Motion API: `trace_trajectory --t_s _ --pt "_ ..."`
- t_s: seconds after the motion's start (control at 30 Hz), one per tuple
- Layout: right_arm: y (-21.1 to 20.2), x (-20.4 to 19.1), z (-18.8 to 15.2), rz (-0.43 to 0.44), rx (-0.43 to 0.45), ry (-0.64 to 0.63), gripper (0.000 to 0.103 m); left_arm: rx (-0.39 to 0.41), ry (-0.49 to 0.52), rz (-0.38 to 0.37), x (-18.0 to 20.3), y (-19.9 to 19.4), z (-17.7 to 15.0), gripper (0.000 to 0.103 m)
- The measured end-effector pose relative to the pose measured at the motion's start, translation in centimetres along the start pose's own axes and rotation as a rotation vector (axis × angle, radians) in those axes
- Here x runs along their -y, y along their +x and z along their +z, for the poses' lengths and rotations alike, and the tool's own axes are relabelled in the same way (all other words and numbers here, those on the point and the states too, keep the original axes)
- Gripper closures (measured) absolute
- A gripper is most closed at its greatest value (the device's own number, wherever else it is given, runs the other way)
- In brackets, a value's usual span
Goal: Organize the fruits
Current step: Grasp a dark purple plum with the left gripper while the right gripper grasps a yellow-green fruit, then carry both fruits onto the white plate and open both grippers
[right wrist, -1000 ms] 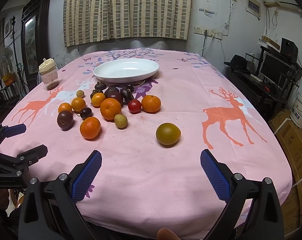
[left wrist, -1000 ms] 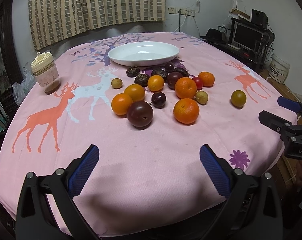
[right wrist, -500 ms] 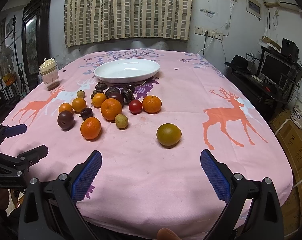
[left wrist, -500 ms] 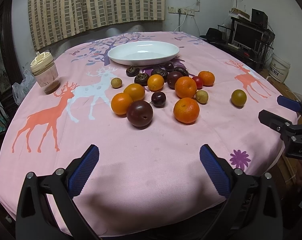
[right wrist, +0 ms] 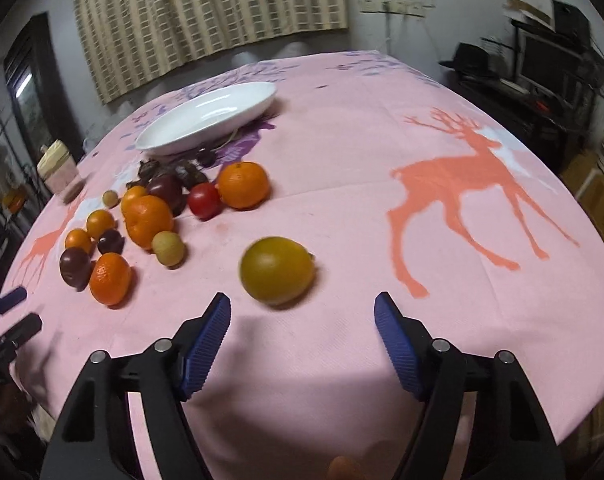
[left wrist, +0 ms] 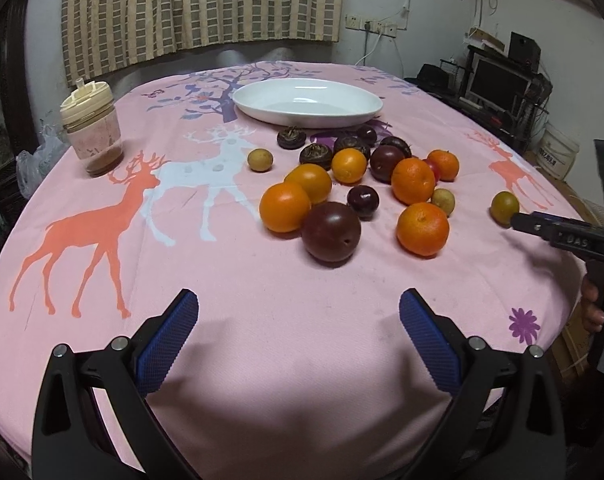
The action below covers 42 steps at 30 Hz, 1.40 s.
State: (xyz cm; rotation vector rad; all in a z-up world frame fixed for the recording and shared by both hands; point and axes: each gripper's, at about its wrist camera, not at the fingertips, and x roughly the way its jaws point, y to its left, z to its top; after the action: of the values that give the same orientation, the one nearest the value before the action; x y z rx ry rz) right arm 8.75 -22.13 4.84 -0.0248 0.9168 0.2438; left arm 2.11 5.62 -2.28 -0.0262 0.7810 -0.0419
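Several fruits lie on the pink deer tablecloth [left wrist: 262, 320]: oranges [left wrist: 422, 229], dark plums [left wrist: 330, 231], a red tomato [right wrist: 204, 199], small tan fruits and dark chestnut-like ones. A white oval plate [left wrist: 307, 103] stands empty behind them. A yellow-green citrus [right wrist: 277, 270] lies apart at the right, also in the left wrist view [left wrist: 504, 207]. My right gripper [right wrist: 302, 324] is open, its jaws just short of this citrus. My left gripper [left wrist: 298, 320] is open and empty, short of the big plum.
A lidded jar [left wrist: 92, 130] of pink-brown contents stands at the table's left. Curtains hang behind the table. A desk with a monitor [left wrist: 497, 84] and a white bucket [left wrist: 557, 152] are off the right edge. The table edge [right wrist: 581, 400] falls away at the right.
My right gripper has moved forward and tilted toward the yellow-green citrus, which now lies just ahead of its jaws. The left gripper has edged slightly closer to the fruit.
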Motion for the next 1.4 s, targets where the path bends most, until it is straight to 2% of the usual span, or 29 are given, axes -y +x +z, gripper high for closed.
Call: trace_trajectory --t_s 0.23,0.3,0.37,0.4,0.47,0.57,0.8,0.87,0.97,1.13,1.2,1.27,1.4 --pt "2.5 0.0 1.6 -0.031 -0.045 -0.016 0.028 -0.018 0.066 -0.052 -0.7 1.5 1.7 0.005" --pt "2.5 0.0 1.6 -0.025 -0.042 -0.016 0.031 -0.021 0.089 -0.079 -0.5 2.1 2.3 0.005" --pt "2.4 -0.1 1.5 0.004 -0.033 -0.023 0.043 -0.019 0.113 -0.108 -0.1 2.5 2.7 0.007" --pt "2.4 -0.1 1.5 0.011 -0.029 -0.024 0.045 -0.022 0.130 -0.126 0.2 2.8 2.9 0.009" --pt "2.3 -0.3 1.4 0.036 -0.018 -0.033 0.060 -0.039 0.159 -0.147 0.8 3.6 3.1 0.026" --pt "2.2 -0.9 1.2 0.013 -0.001 -0.049 0.060 -0.083 0.170 -0.167 1.2 4.9 3.6 0.040" --pt "2.0 -0.1 1.1 0.057 0.000 -0.012 0.060 -0.125 0.148 -0.170 1.3 6.5 4.4 0.043" --pt "2.0 0.0 1.1 0.065 0.001 -0.006 0.060 -0.140 0.147 -0.176 1.3 6.8 4.4 0.053" --pt "1.9 -0.1 1.0 0.063 0.003 -0.009 0.060 -0.171 0.139 -0.165 1.4 7.5 4.4 0.061" --pt "1.9 -0.2 1.1 0.069 0.001 -0.009 0.061 -0.171 0.124 -0.179 1.1 7.4 4.5 0.063" --pt "1.4 -0.4 1.8 0.109 0.011 0.004 0.061 -0.163 0.119 -0.194 0.9 7.2 4.5 0.063" --pt "1.0 -0.8 2.9 0.132 0.035 0.000 0.061 -0.147 0.114 -0.219 0.6 6.7 5.0 0.063" --pt "0.9 -2.9 7.0 0.181 0.104 -0.042 0.060 -0.108 0.104 -0.263 -0.1 6.2 7.7 0.063"
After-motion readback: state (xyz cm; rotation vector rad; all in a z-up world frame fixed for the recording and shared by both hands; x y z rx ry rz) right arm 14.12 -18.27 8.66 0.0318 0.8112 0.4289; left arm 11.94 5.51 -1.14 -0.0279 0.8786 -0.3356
